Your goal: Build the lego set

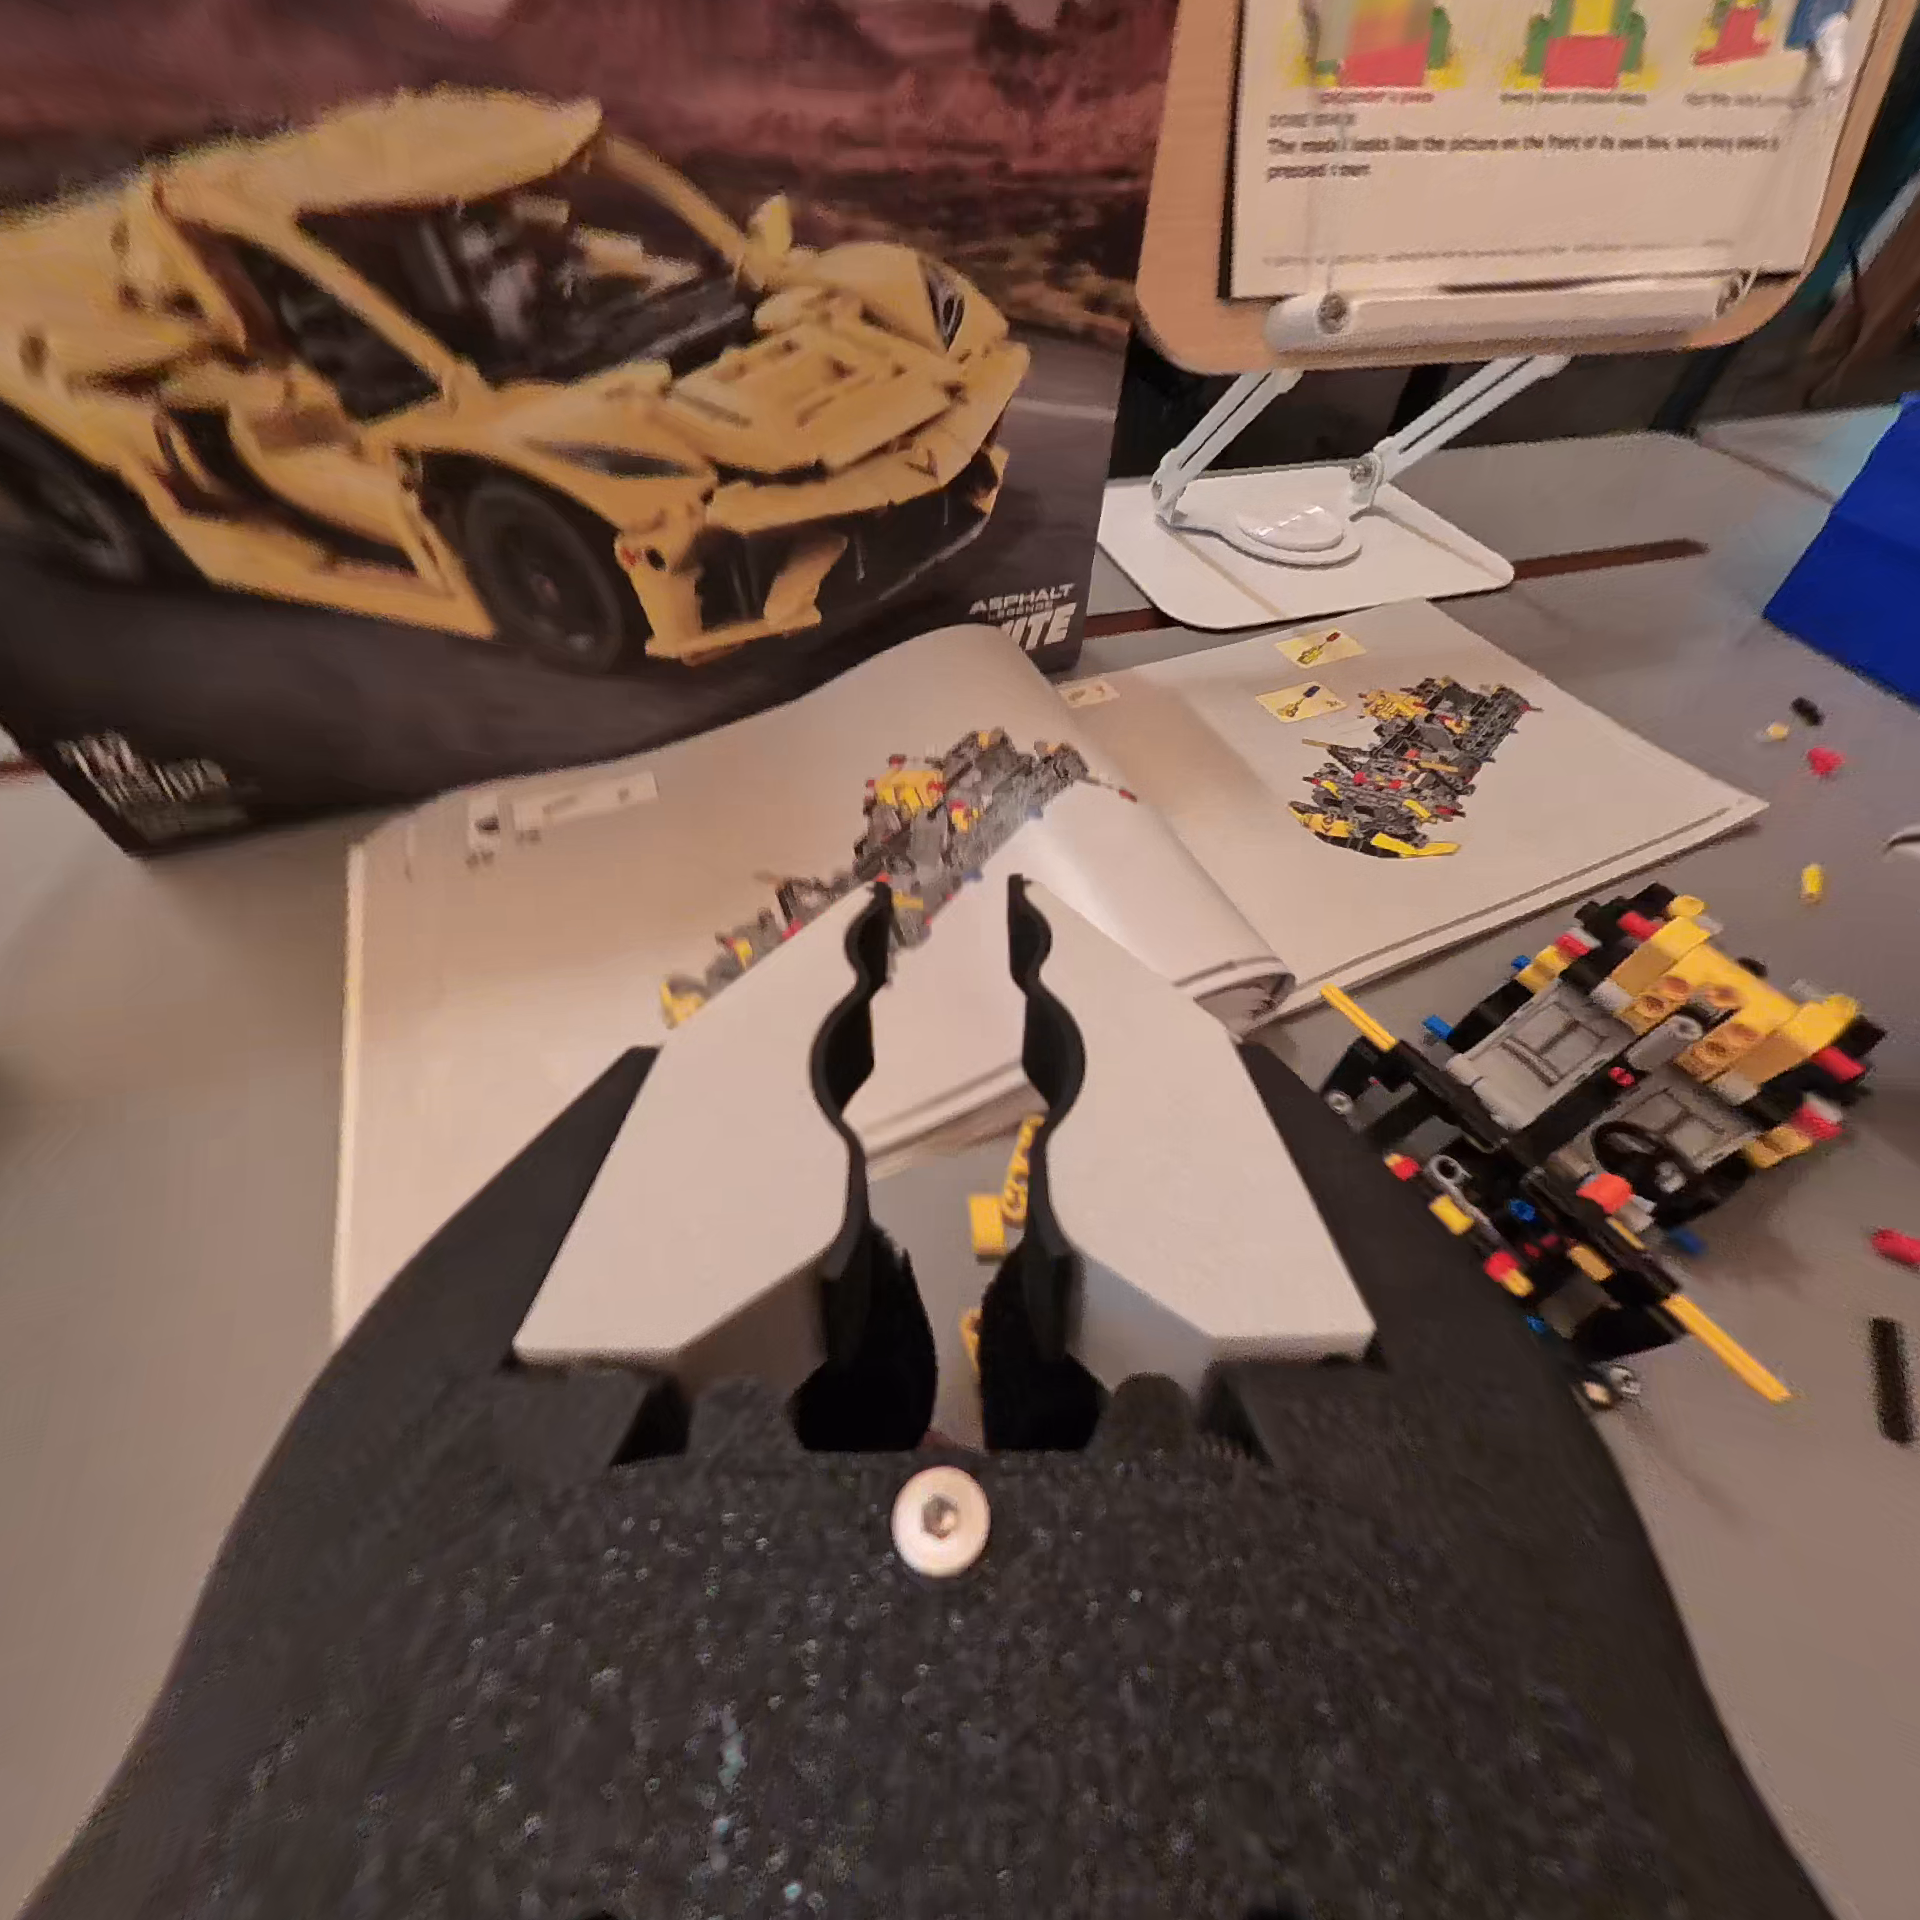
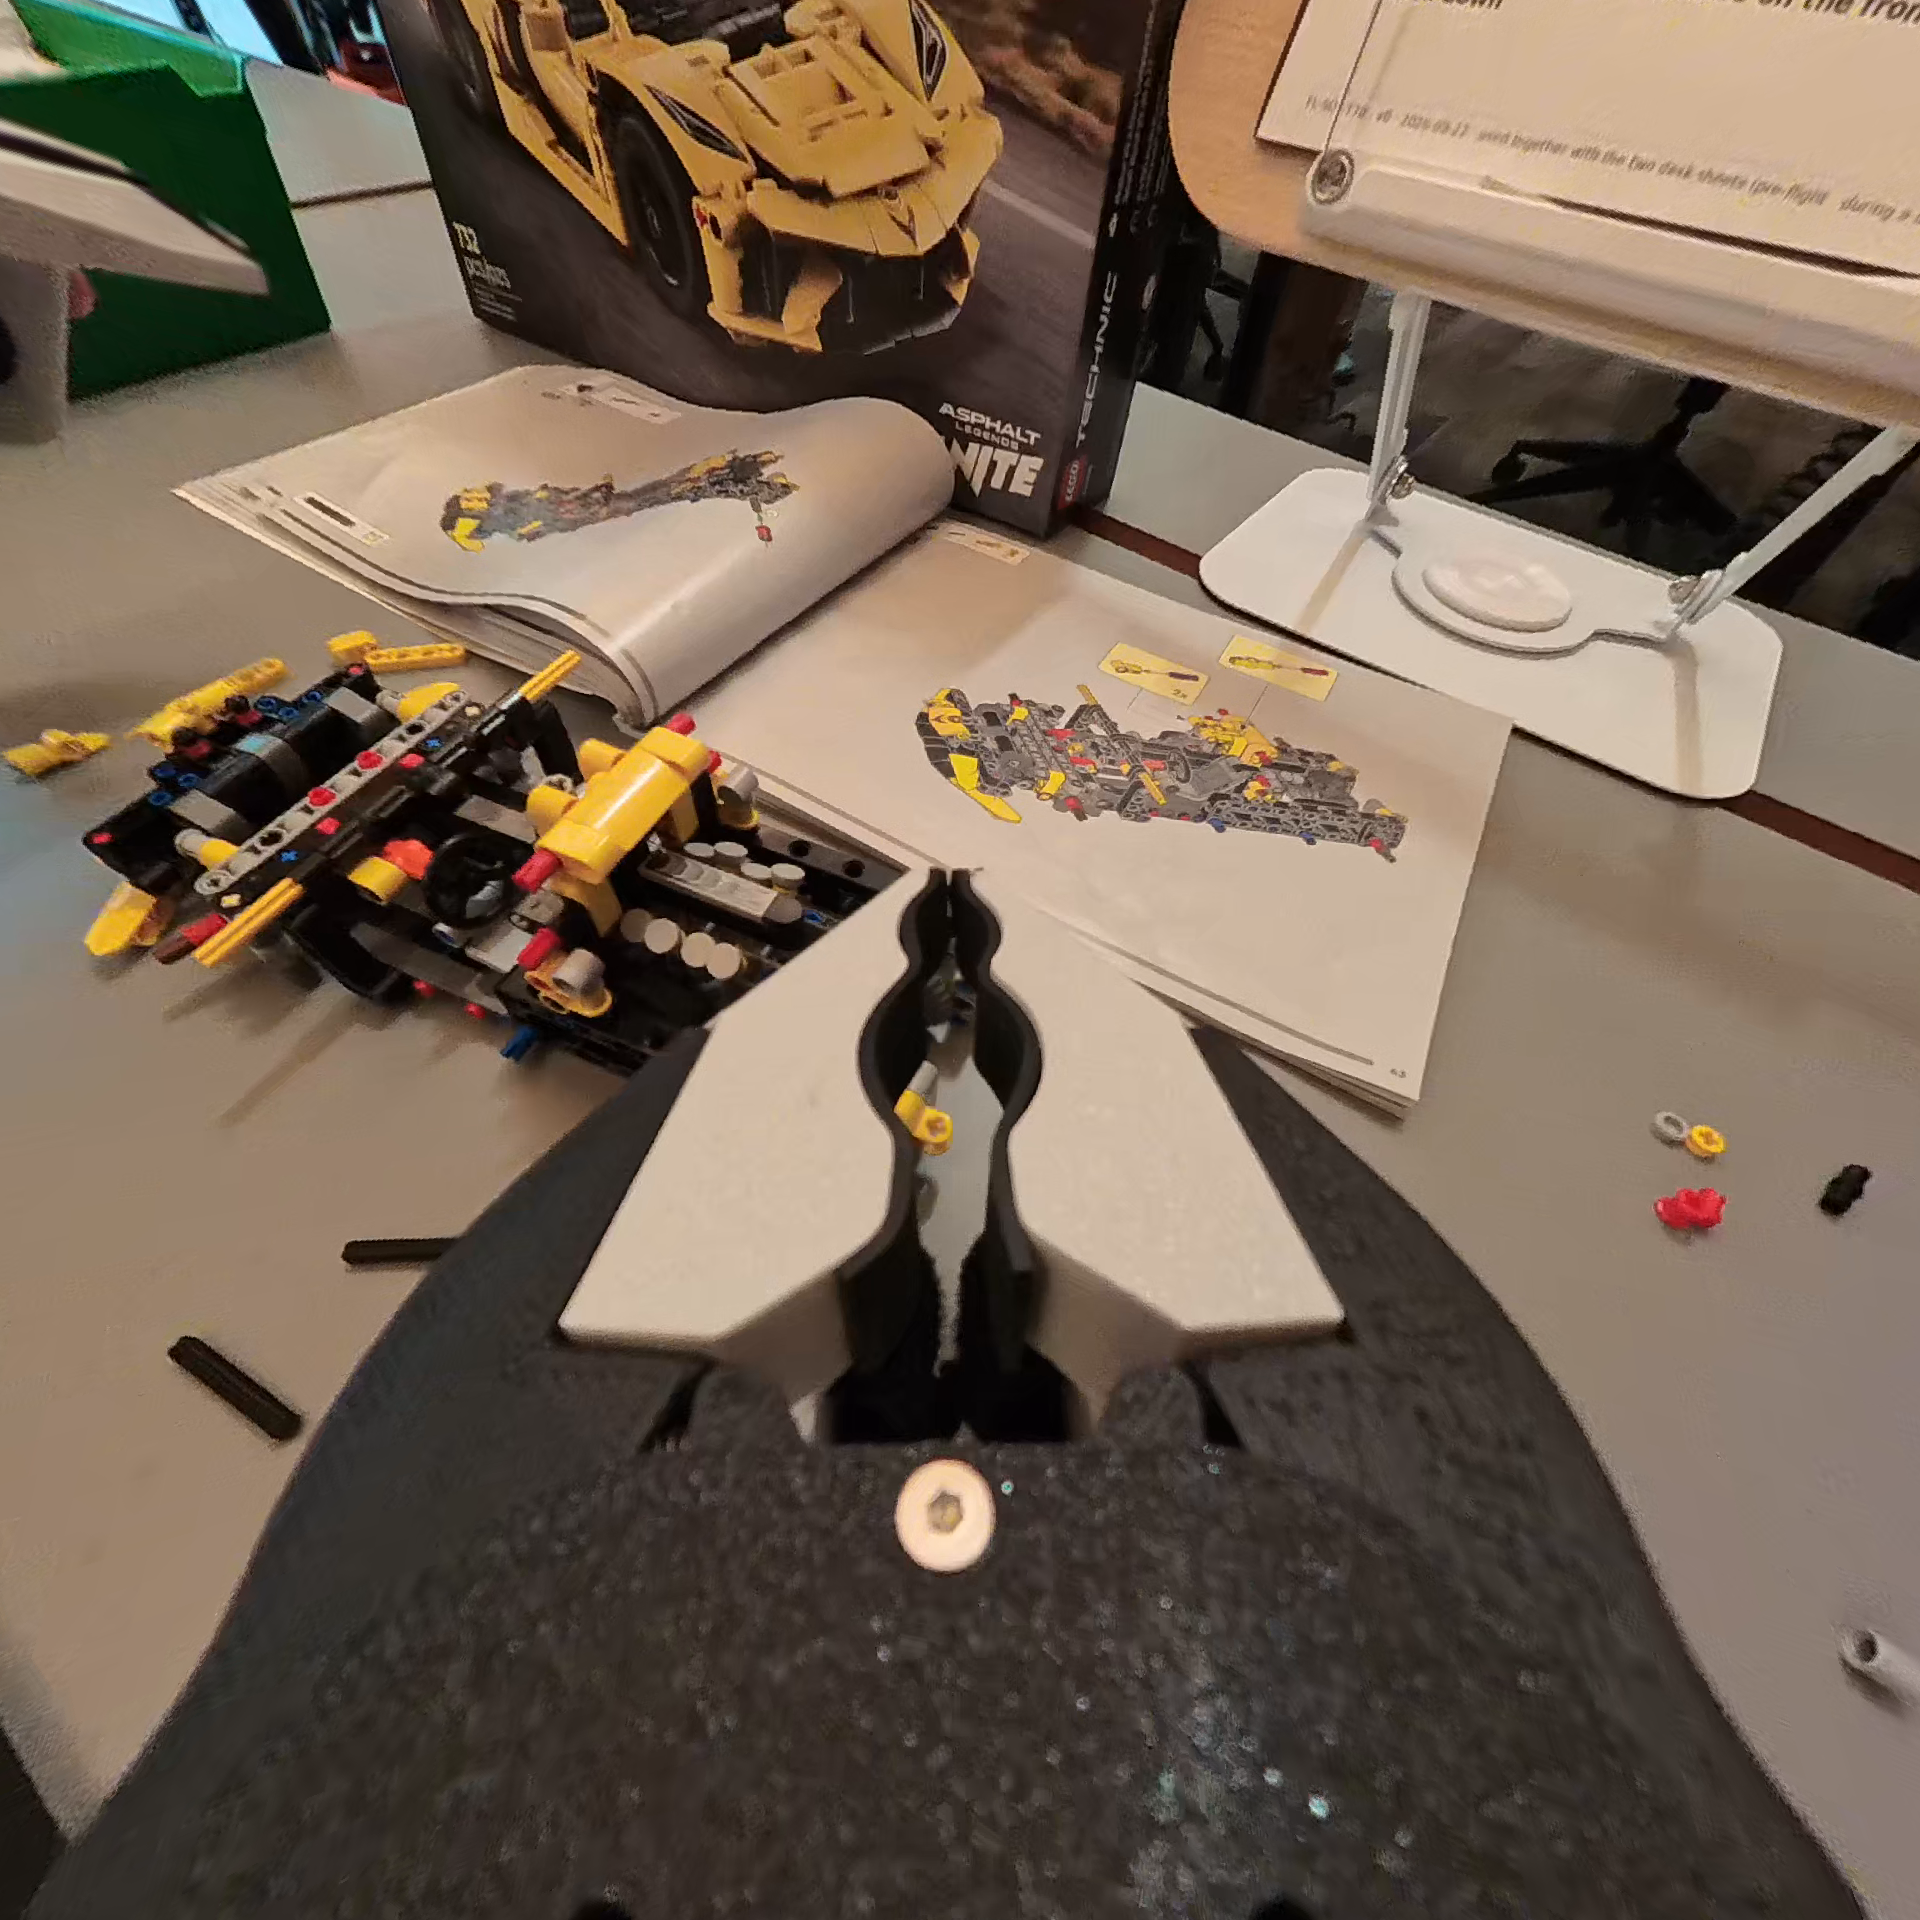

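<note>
Grey tabletop (image 2: 1558, 1299), cluttered. The half-built car chassis (image 2: 436, 842), black and grey with yellow and red parts, lies just beside the near edge of the open instruction booklet (image 2: 1195, 935). The booklet lies flat in front of the set's box (image 2: 790, 208), which stands upright and shows a yellow sports car.

Left gripper (image 1: 948, 894): fingertips apart by a narrow gap, nothing between them; it hangs over the booklet's left page. Yellow loose pieces (image 1: 997, 1205) lie on the table under its fingers, the chassis off to its right.

Right gripper (image 2: 951, 881): tips pressed together. A small yellow-and-grey pin (image 2: 923, 1117) shows in the hollow between the fingers; whether it is gripped or lies on the table below, I cannot tell. The chassis's near end sits just left of these fingers.

Around:
- white document stand (image 2: 1496, 623) with a wooden board and printed sheet, right of the box
- two black axles (image 2: 234, 1387) near the chassis
- red, yellow, grey and black small bits (image 2: 1690, 1208) scattered at right
- green box (image 2: 156, 208) far left
- blue box (image 1: 1860, 561) far right
</note>
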The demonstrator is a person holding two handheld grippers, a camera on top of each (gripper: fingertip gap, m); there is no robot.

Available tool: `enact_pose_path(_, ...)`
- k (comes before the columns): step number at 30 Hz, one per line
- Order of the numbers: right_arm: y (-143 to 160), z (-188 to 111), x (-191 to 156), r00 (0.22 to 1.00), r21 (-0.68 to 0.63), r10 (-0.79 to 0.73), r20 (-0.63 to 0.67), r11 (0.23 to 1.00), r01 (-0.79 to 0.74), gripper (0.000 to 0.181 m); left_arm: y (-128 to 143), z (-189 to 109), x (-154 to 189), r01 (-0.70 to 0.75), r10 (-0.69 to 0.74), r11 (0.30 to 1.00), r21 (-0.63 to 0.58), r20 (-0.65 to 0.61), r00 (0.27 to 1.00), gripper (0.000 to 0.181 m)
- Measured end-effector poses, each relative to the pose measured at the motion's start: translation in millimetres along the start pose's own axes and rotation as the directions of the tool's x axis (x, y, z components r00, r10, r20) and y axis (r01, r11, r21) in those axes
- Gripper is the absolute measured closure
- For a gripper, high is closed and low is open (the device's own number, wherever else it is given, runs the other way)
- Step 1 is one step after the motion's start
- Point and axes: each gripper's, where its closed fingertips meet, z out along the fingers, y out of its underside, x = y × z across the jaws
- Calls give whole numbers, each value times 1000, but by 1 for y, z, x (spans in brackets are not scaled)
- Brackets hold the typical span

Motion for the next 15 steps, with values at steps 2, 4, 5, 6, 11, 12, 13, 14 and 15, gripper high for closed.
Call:
enact_pose_path(2,-5,1,1,1000,15,3,2,1000,-3,181,-15,9,2,-97,98,995,31,-25,995,159)
enact_pose_path(4,-9,2,2,1000,18,7,4,1000,-7,181,-26,23,8,-133,139,987,88,-73,988,159)
enact_pose_path(5,-11,2,-1,1000,20,10,21,1000,-10,181,-27,30,11,-147,158,983,109,-94,983,159)
enact_pose_path(6,-13,1,-4,999,23,10,36,1000,-11,180,-26,35,12,-167,179,978,122,-101,979,159)
enact_pose_path(11,-10,-4,-15,998,18,-6,66,1000,5,180,-3,35,24,-72,94,992,105,-218,972,158)
enact_pose_path(12,-8,-4,-15,998,11,-5,61,1000,4,179,-2,33,26,-60,84,992,107,-239,967,159)
enact_pose_path(13,-8,-4,-13,999,5,-2,51,1000,2,180,-1,32,25,-64,91,991,120,-233,968,159)
enact_pose_path(14,-7,-5,-10,999,-3,5,40,1000,-5,180,0,33,24,-81,106,989,121,-218,970,159)
enact_pose_path(15,-5,-5,-8,999,-11,20,34,1000,-20,180,2,34,23,-100,122,989,114,-207,971,159)
